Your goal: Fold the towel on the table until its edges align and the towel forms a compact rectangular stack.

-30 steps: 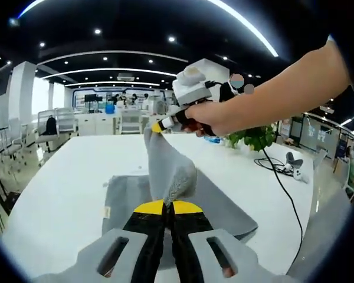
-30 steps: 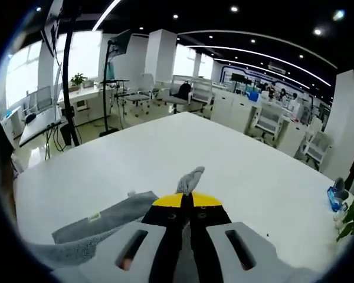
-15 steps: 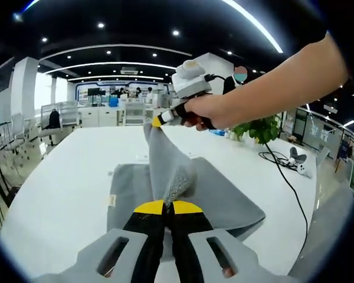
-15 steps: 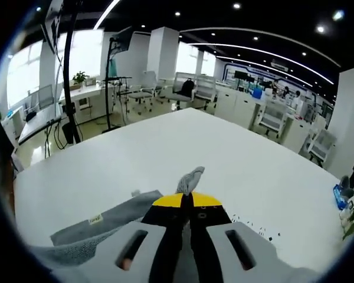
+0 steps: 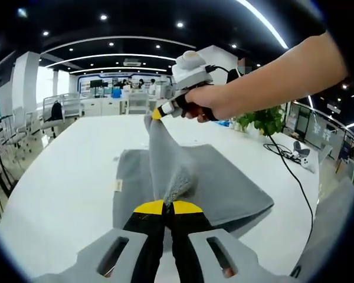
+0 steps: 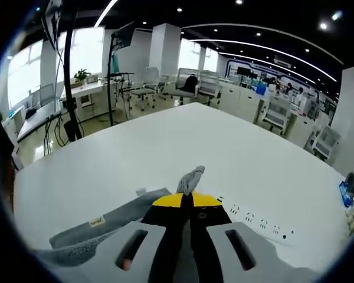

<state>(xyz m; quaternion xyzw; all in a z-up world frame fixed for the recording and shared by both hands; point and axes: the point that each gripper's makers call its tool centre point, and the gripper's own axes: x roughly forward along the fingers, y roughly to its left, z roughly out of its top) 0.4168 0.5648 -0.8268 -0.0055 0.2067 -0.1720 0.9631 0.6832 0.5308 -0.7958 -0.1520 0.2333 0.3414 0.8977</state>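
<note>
- Grey towel lies on the white desk, one edge lifted.
- Left gripper and right gripper: fingers pinched tight on its corners.
- Soft and limp, probably light; corners look the best hold.

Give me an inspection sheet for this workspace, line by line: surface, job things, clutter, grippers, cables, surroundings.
Surface: white table, broad and bare around the work.
Job's things: grey towel, partly lying on the table, one edge lifted between both grippers; small tag at its side.
Clutter: potted plant and a small white device at the far side; power strip set in the table.
Grippers: left gripper shut on the towel; right gripper shut on the towel.
Cables: black cable trailing across the table.
Surroundings: open office with desks, chairs, ceiling lights.
</note>
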